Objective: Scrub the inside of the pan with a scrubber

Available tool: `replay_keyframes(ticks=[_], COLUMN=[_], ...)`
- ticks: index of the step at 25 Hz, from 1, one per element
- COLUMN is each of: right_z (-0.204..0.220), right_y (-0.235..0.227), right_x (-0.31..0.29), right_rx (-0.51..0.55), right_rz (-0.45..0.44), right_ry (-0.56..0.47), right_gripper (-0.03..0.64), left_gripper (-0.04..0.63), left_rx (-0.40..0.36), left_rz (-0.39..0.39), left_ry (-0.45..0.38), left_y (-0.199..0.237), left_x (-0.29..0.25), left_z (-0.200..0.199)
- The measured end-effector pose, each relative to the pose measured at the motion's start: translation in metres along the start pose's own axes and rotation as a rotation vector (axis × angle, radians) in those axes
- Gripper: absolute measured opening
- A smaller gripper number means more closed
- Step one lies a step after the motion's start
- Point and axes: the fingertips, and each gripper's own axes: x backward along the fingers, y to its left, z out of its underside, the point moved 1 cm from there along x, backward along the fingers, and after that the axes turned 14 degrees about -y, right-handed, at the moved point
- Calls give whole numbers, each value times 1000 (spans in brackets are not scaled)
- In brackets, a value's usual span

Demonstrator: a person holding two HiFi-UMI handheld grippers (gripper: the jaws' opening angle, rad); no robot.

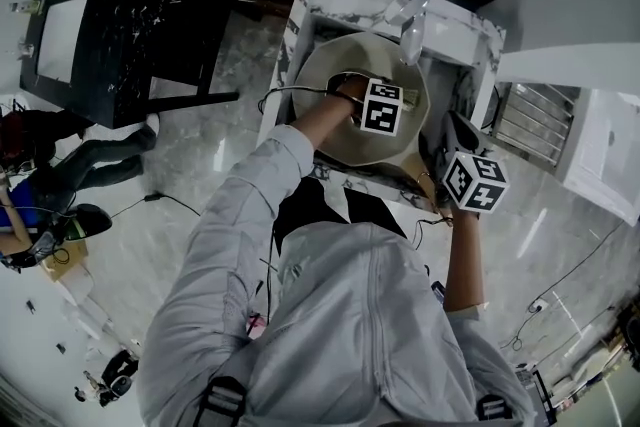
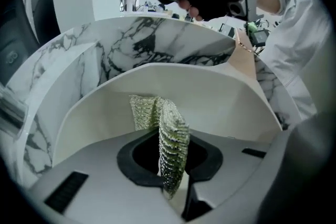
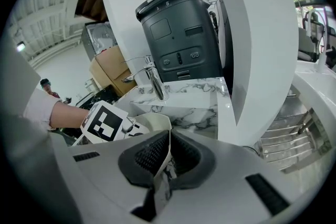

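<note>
A cream pan [image 1: 350,75] stands tilted in the marble sink [image 1: 455,30]. My left gripper [image 1: 380,107] reaches inside the pan. In the left gripper view that gripper [image 2: 171,168] is shut on a green mesh scrubber [image 2: 170,136], which hangs against the pan's pale inner wall [image 2: 215,102]. My right gripper [image 1: 470,180] sits at the pan's near right edge. Its jaws [image 3: 164,159] are closed on the thin cream rim of the pan [image 3: 152,122]. The left gripper's marker cube [image 3: 105,123] shows beyond them.
A chrome faucet [image 1: 412,15] hangs over the back of the sink. A dish rack [image 1: 535,120] lies to the right on the white counter. A dark appliance [image 3: 181,34] stands behind the faucet [image 3: 153,80]. A black table [image 1: 120,25] is at the left.
</note>
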Motion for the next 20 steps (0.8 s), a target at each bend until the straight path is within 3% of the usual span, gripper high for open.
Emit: replay_keyframes(ticks=[4,11,15,20], right_z=[3,7,10,11], right_y=[2,7,12,16], right_x=[4,6,6,8], right_rx=[-1,-5,-5,2], right_rz=[1,-6,-17,-31], right_ry=[-3,-4,-6,-2], right_gripper=[36,36,37,36], left_gripper=[64,64,64,64], left_rx=[-13,-76,-49,-14], left_rz=[127,278,420,541], left_ry=[-70,-116,-9,103], left_y=[-30,-62,-92,-117], left_x=[2,14,22,30], left_z=[-8,-22,1,23])
